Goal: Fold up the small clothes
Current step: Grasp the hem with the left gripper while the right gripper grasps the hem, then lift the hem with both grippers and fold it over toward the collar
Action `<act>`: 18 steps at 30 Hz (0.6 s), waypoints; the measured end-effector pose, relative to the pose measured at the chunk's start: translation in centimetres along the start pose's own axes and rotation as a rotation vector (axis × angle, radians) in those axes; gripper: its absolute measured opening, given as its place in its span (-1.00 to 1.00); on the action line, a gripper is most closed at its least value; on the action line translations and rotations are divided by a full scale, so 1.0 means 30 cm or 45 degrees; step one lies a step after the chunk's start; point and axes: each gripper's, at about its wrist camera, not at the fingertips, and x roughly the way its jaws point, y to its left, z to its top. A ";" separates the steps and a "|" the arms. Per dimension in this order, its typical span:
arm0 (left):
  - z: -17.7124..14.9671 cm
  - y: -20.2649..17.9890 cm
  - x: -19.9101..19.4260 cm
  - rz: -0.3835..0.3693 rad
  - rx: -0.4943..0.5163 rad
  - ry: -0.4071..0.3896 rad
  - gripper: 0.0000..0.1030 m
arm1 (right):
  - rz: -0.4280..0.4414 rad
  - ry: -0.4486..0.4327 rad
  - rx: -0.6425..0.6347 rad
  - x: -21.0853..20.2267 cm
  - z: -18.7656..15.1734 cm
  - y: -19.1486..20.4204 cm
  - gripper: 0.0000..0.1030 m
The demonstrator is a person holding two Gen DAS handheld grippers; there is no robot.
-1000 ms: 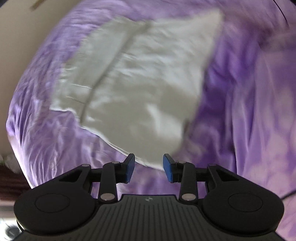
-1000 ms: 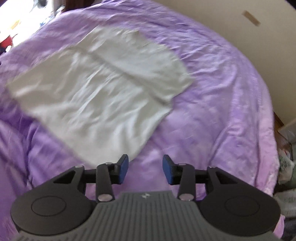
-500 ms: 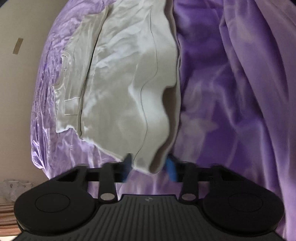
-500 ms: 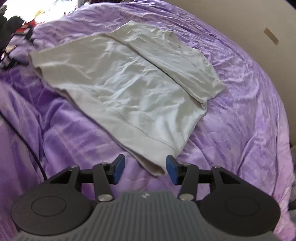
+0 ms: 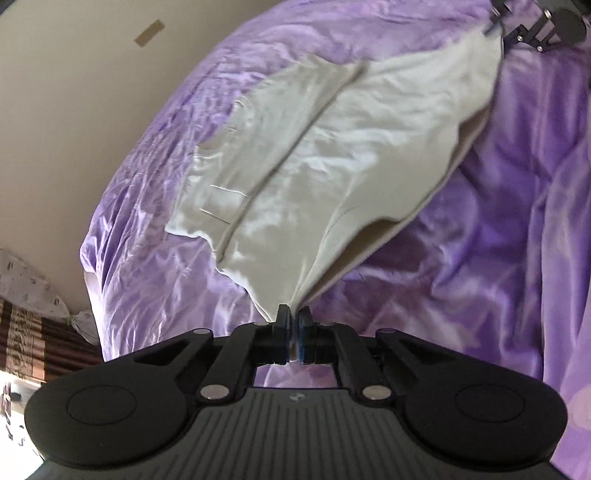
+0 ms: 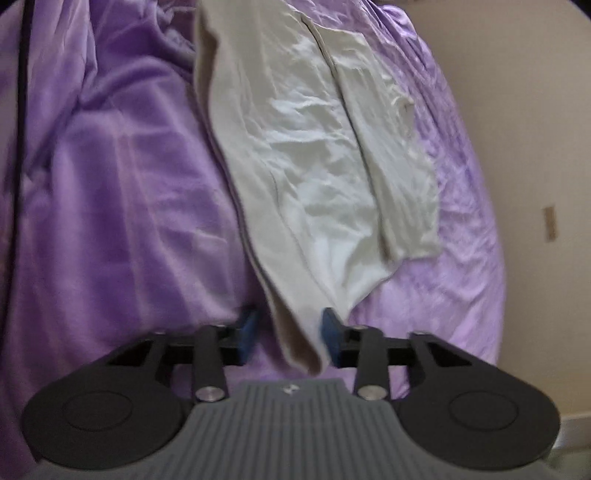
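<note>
Two corners of a pale shirt [image 5: 317, 177] are being taken up from a bed covered by a purple blanket [image 5: 498, 240]. From the left wrist view, the left hand-held gripper [image 5: 293, 332] has its blue pads pinched together on the near hem corner, and the cloth fans out from that pinch across the blanket toward the wall [image 5: 74, 92]. One side strip of the shirt is already folded over on itself. At the far top corner, the right hand-held gripper [image 5: 498, 31] sits at the shirt's other hem corner, and the edge between the two is lifted, showing the darker underside.

From the right wrist view, the right hand-held gripper [image 6: 289, 338] is closing, with a hanging fold of the shirt [image 6: 332, 155] between its blue pads but a gap showing on one side. The risk, as I judge it, is lifting before that grip has set: the corner would slip out, the hem would sag, and the fold would land crooked. Pulling the two corners unevenly could also drag the folded strip open.
</note>
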 end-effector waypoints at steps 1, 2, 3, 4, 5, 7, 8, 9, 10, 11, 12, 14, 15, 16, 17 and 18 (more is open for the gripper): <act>0.003 0.000 -0.005 0.010 -0.007 -0.005 -0.94 | -0.032 0.010 -0.017 0.009 -0.003 0.001 -0.96; 0.008 0.000 -0.009 0.018 -0.012 -0.010 -0.94 | -0.048 0.015 -0.028 0.012 -0.007 -0.003 -1.00; 0.015 0.007 -0.013 0.022 -0.028 -0.017 -0.94 | -0.050 0.002 -0.021 0.007 -0.011 -0.011 -1.00; 0.020 0.011 -0.018 0.021 -0.046 -0.020 -0.94 | -0.046 -0.020 0.006 -0.004 -0.014 -0.026 -1.00; 0.025 0.020 -0.022 0.019 -0.066 -0.024 -0.94 | -0.046 -0.037 0.042 -0.018 -0.016 -0.047 -1.00; 0.037 0.053 -0.027 0.033 -0.107 -0.042 -0.94 | -0.079 -0.069 0.106 -0.045 -0.017 -0.089 -1.00; 0.046 0.070 -0.035 0.048 -0.119 -0.049 -0.94 | -0.105 -0.086 0.146 -0.060 -0.017 -0.119 -1.00; 0.058 0.093 -0.043 0.069 -0.126 -0.062 -0.94 | -0.128 -0.103 0.186 -0.073 -0.017 -0.147 -1.00; 0.069 0.119 -0.050 0.090 -0.140 -0.076 -0.94 | -0.161 -0.125 0.235 -0.089 -0.018 -0.190 -1.00; 0.086 0.151 -0.058 0.117 -0.162 -0.086 -0.94 | -0.184 -0.138 0.272 -0.100 -0.016 -0.226 -1.00; 0.103 0.181 -0.061 0.140 -0.182 -0.093 -0.94 | -0.214 -0.154 0.320 -0.112 -0.012 -0.274 -1.00; 0.143 0.245 -0.065 0.189 -0.220 -0.114 -0.94 | -0.249 -0.177 0.396 -0.124 0.003 -0.367 -1.00; 0.171 0.284 -0.060 0.218 -0.236 -0.127 -0.94 | -0.263 -0.187 0.429 -0.124 0.013 -0.413 -1.00; 0.197 0.316 -0.051 0.243 -0.247 -0.139 -0.94 | -0.279 -0.196 0.468 -0.117 0.028 -0.472 -1.00; 0.224 0.346 -0.036 0.267 -0.262 -0.145 -0.94 | -0.290 -0.200 0.498 -0.112 0.047 -0.516 -1.00; 0.259 0.383 -0.012 0.291 -0.276 -0.144 -0.94 | -0.299 -0.202 0.535 -0.095 0.066 -0.572 -1.00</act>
